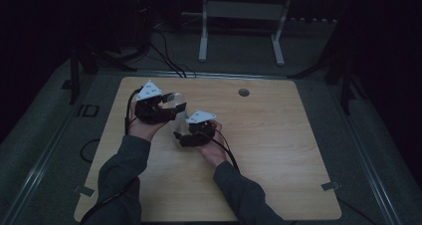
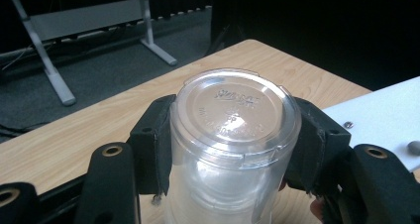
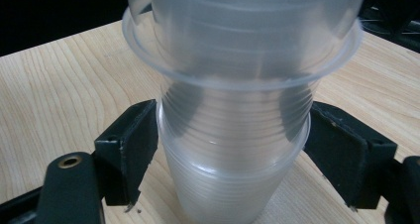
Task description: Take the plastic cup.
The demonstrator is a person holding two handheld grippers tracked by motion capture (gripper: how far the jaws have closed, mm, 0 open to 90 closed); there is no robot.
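Note:
Clear plastic cups (image 1: 176, 116) are nested upside down in a stack between my two grippers, above the left middle of the wooden table (image 1: 278, 150). My left gripper (image 2: 235, 140) is shut on the top cup (image 2: 235, 110), whose embossed base faces up; its black pads (image 2: 156, 135) press both sides. My right gripper (image 3: 237, 154) is shut on the lower cups (image 3: 233, 184), just under the wide rim of the upper cup (image 3: 242, 30). In the high view the left gripper (image 1: 160, 108) sits up and left of the right gripper (image 1: 195, 133).
A round cable hole (image 1: 243, 92) lies near the table's far edge. Behind the table stands a white metal frame (image 1: 244, 11) on dark carpet, with cables (image 1: 166, 56) trailing on the floor. The right gripper's white plate (image 2: 381, 115) shows in the left gripper view.

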